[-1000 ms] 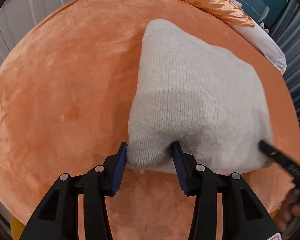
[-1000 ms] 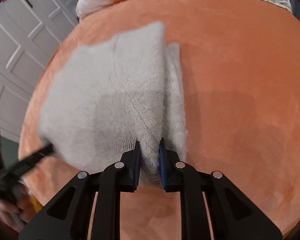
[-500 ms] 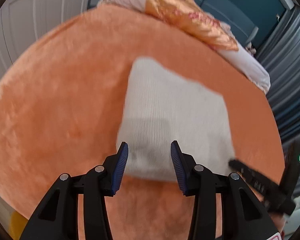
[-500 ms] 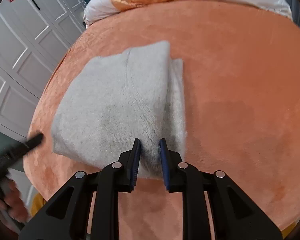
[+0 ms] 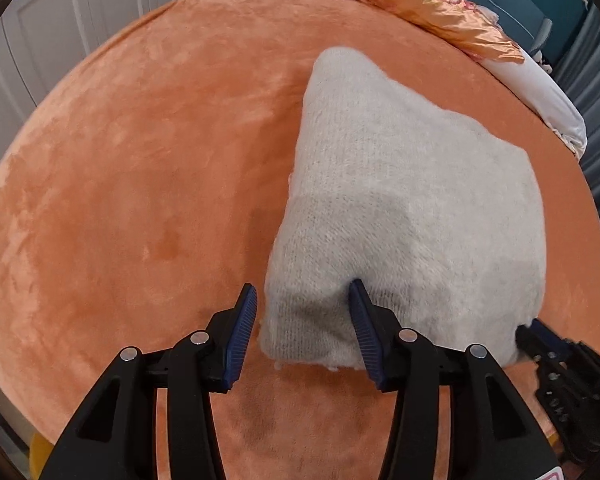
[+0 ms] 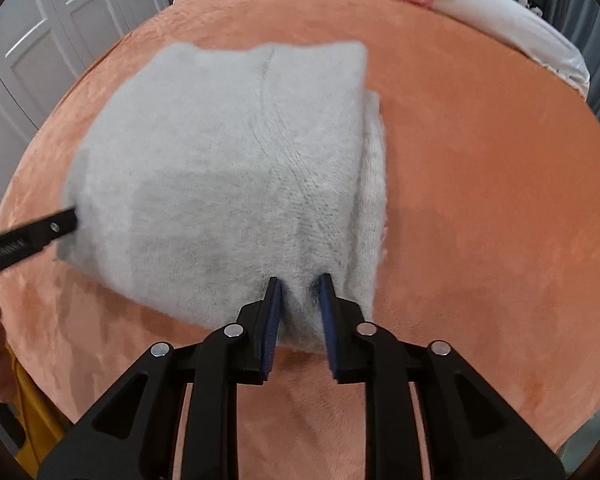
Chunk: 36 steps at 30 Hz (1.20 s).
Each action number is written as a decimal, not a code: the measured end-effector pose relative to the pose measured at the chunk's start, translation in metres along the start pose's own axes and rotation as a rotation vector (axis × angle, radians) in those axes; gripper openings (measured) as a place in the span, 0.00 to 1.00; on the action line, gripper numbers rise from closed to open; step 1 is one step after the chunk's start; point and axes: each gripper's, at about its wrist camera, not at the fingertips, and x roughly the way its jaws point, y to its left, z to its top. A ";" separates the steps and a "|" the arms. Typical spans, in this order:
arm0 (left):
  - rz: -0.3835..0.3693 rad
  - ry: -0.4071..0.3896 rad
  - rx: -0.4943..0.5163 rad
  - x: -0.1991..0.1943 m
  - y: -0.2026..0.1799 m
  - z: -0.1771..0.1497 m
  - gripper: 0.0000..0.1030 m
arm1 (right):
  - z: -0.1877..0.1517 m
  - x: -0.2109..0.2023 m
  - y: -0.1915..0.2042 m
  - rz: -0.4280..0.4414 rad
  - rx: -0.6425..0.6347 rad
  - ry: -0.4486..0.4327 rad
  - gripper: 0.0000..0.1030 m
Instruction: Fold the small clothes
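Observation:
A folded pale grey knit garment (image 5: 400, 216) lies on the orange plush bedspread (image 5: 140, 200). My left gripper (image 5: 302, 308) is open, with its right finger pressed against the garment's near left corner and its left finger beside the edge. In the right wrist view the same garment (image 6: 228, 160) fills the middle. My right gripper (image 6: 298, 300) is shut on the garment's near right edge, with knit bunched between the pads. The right gripper's tip (image 5: 540, 332) shows at the garment's near right corner in the left wrist view. The left gripper's finger (image 6: 32, 236) touches its left edge in the right wrist view.
An orange floral satin quilt (image 5: 420, 0) and a white pillow (image 5: 540, 88) lie at the bed's far edge. White panelled wardrobe doors (image 6: 40, 40) stand to the left. Dark curtains (image 5: 596, 152) hang on the right. Something yellow (image 6: 32, 412) sits below the bed's near left edge.
Half a second ago both grippers were drawn back, higher above the garment. Now both have come down and forward to its near edge again; the right stays clamped on the knit.

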 end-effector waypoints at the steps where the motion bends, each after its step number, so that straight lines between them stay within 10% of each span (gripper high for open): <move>1: 0.003 -0.012 0.008 -0.007 -0.002 -0.002 0.45 | -0.001 -0.010 -0.001 0.009 0.014 -0.020 0.20; 19: 0.052 -0.039 0.153 -0.045 -0.061 -0.081 0.53 | -0.079 -0.056 -0.012 -0.028 0.140 -0.096 0.48; 36: 0.097 -0.070 0.168 -0.051 -0.072 -0.121 0.53 | -0.106 -0.059 0.012 -0.055 0.105 -0.105 0.49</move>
